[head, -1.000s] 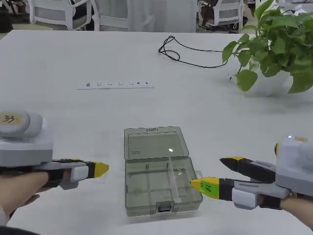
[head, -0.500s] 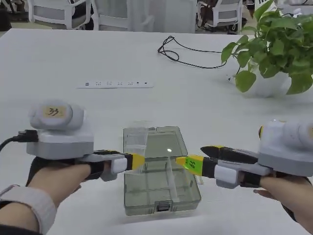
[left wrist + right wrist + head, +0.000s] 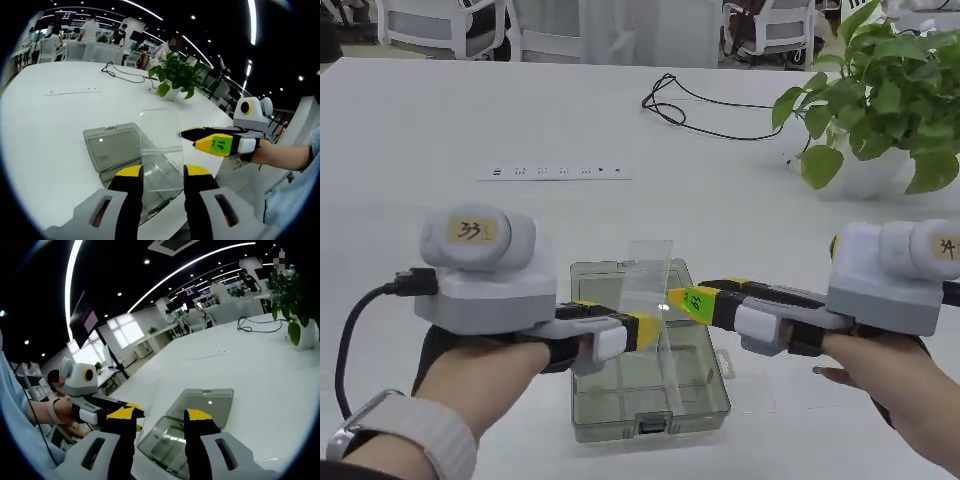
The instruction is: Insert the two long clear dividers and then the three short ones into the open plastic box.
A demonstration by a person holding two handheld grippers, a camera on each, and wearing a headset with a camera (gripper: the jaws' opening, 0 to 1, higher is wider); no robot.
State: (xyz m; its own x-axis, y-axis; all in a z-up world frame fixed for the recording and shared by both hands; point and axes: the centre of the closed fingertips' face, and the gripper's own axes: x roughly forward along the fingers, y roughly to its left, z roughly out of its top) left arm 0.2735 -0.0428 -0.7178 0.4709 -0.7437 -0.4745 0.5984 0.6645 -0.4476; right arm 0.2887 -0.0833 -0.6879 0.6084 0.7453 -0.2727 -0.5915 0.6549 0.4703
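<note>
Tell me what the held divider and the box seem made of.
Divider: clear, glossy, probably rigid plastic; the table shows through it and it stands unbent in the left gripper's tongs. Box: smooth grey-green plastic, likely; its tinted walls let the pale table show through.

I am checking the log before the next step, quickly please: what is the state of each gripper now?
Left gripper: closed on the clear divider.
Right gripper: open, holding nothing.

Left tongs [image 3: 648,328] and right tongs [image 3: 688,294] black with yellow tips; divider [image 3: 645,272] clear; box [image 3: 610,424] smoky grey; desk [image 3: 440,120] white; plant [image 3: 880,80] at two o'clock green.
</note>
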